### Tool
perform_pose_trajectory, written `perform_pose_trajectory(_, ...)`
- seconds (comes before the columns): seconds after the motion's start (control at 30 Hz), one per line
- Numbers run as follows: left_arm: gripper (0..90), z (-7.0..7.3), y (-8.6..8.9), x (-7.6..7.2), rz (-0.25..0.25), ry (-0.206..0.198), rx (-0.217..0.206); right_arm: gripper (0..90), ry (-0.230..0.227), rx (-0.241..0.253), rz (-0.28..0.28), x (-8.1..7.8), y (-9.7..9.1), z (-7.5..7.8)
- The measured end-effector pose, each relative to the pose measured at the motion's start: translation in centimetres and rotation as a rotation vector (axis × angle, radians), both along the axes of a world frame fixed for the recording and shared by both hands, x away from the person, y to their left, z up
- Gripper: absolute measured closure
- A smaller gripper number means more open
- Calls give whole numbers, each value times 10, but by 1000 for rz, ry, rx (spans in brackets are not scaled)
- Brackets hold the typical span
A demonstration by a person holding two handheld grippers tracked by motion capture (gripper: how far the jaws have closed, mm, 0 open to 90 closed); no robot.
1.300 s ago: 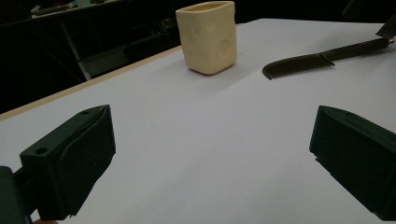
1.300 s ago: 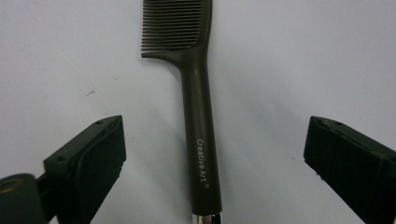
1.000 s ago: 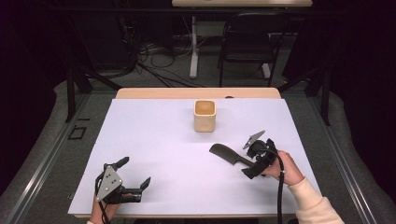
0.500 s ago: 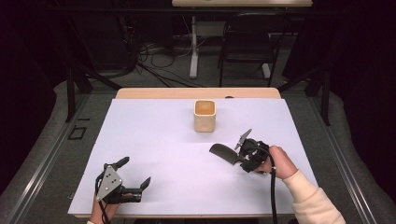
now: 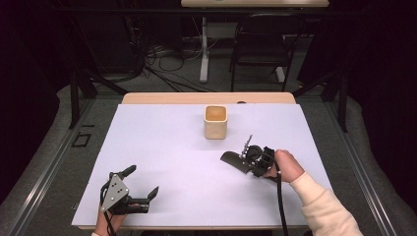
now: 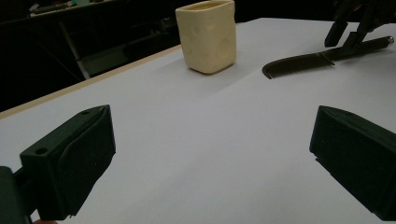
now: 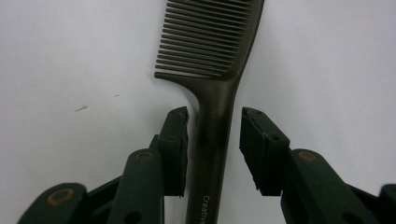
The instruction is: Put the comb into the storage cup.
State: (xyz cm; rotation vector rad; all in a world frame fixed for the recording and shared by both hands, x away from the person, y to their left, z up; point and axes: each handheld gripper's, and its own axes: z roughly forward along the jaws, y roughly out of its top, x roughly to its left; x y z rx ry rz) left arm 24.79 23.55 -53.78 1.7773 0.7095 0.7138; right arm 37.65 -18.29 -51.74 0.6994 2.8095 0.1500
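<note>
Plenty of open worktop point(image 5: 162, 147) between the two tools. The only obstacles are the cream cup point(image 5: 215, 121), standing upright toward the far edge, and the dark comb point(image 5: 232, 159), lying flat near it on the right.

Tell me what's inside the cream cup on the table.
From the high view, the cream cup shows a bare tan inside near its rim, with nothing sticking out. Its bottom is too small and shadowed to be sure. In the left gripper view its wall hides the inside.

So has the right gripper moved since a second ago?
Yes. The right gripper has slid left toward the cup, its jaws closing around the comb handle, not yet pressing it.
</note>
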Motion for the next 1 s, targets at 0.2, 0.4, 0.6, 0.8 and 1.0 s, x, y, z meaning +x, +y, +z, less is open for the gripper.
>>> perform_pose_trajectory(0.2, 3, 0, 0, 0, -2, 0, 6, 657, 22, -17, -12, 4, 2, -4)
perform_pose_trajectory(0.4, 3, 0, 0, 0, -3, 2, 6, 678, 46, -4, -30, 8, 1, -9)
perform_pose_trajectory(0.6, 3, 0, 0, 0, -7, 3, 5, 716, 52, 18, -53, 9, 0, -9)
perform_pose_trajectory(0.8, 3, 0, 0, 0, -4, 0, 3, 719, 59, 69, -72, 9, -6, -8)
perform_pose_trajectory(1.0, 3, 0, 0, 1, -6, 4, 6, 719, 44, 129, -87, 4, -11, -5)
